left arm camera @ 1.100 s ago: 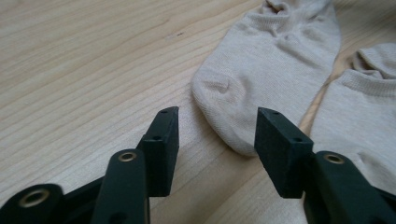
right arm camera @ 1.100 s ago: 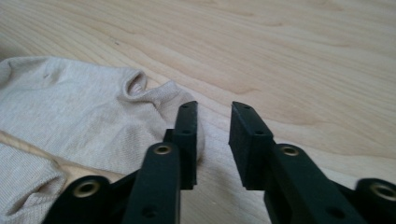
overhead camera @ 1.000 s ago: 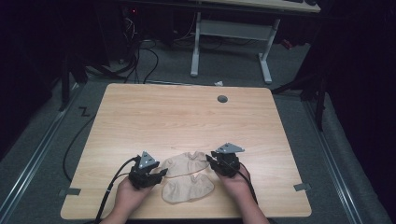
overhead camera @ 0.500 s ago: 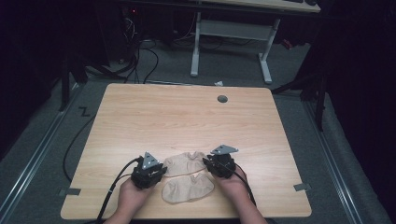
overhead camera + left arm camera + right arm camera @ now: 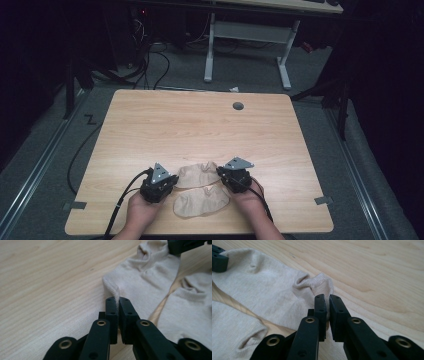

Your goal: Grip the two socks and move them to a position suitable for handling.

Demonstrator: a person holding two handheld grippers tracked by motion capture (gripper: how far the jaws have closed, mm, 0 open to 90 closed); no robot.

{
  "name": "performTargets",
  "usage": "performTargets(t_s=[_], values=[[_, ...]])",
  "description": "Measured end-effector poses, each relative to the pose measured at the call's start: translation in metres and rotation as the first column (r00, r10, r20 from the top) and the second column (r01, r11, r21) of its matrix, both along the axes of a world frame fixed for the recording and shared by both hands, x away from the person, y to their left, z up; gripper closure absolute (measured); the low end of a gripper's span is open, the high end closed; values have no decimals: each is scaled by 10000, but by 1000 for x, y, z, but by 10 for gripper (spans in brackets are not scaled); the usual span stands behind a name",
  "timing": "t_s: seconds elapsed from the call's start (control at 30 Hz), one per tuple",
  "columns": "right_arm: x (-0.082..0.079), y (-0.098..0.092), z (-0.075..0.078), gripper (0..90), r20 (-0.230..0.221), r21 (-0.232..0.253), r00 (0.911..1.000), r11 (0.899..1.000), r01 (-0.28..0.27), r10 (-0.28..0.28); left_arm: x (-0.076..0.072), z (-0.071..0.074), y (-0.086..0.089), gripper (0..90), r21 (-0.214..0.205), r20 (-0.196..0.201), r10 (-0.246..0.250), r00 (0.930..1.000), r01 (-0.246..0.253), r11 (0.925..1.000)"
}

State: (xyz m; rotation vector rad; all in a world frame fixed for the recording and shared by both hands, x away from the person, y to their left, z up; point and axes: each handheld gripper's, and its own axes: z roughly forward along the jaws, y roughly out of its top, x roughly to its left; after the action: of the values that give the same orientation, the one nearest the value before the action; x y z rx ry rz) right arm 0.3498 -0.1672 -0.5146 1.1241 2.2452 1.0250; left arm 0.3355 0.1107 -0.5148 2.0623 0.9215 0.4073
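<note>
At the left, the left tongs (image 5: 165,181) sit low on the near part of the table (image 5: 200,125), and their jaws have just been closing: in the left gripper view they stand pressed together on a thin fold of the far sock (image 5: 145,277) at its near edge. That beige sock lies flat with its long axis running across the table from one pair of tongs to the other, so each end is already at a hand and neither arm has to reach. Just nearer the person lies the near sock (image 5: 201,202), roughly parallel and partly touching the first, free of both tongs. At the right, the right tongs (image 5: 231,176) have also just been closing, and in the right gripper view the jaws pinch a bunched lump of fabric at the other end of the far sock (image 5: 274,292), with only a narrow slit left between them. With the sock spanned end to end between the two grips, the coming move most likely depends on both hands lifting or pulling along that same cross-table line, keeping clear of the neighbouring sock.
</note>
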Motion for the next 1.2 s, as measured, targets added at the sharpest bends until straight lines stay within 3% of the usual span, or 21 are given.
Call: performTargets(t_s=[0.17,0.3,0.47,0.63,0.93,1.2], values=[[-5,0,6,847,303,39,9995,10000,-44,43,-4,7,1,860,-93,177,-61,9998,63,9999],[-13,-4,12,846,508,155,9987,9999,-61,53,-10,11,3,860,-143,95,-210,9997,211,9997],[-27,-8,14,846,596,154,9979,9996,-250,240,-26,18,4,859,28,97,-556,9984,556,9985],[-45,-14,19,845,692,198,9967,9989,-430,415,-42,23,6,857,-72,-58,-738,9973,737,9973],[-72,-16,16,845,562,-47,9957,9973,-735,736,-63,22,4,855,19,-299,-1050,9940,1051,9945],[-78,-20,15,844,407,-14,9962,9970,-769,769,-73,18,3,852,167,-449,-1274,9908,1283,9916]])
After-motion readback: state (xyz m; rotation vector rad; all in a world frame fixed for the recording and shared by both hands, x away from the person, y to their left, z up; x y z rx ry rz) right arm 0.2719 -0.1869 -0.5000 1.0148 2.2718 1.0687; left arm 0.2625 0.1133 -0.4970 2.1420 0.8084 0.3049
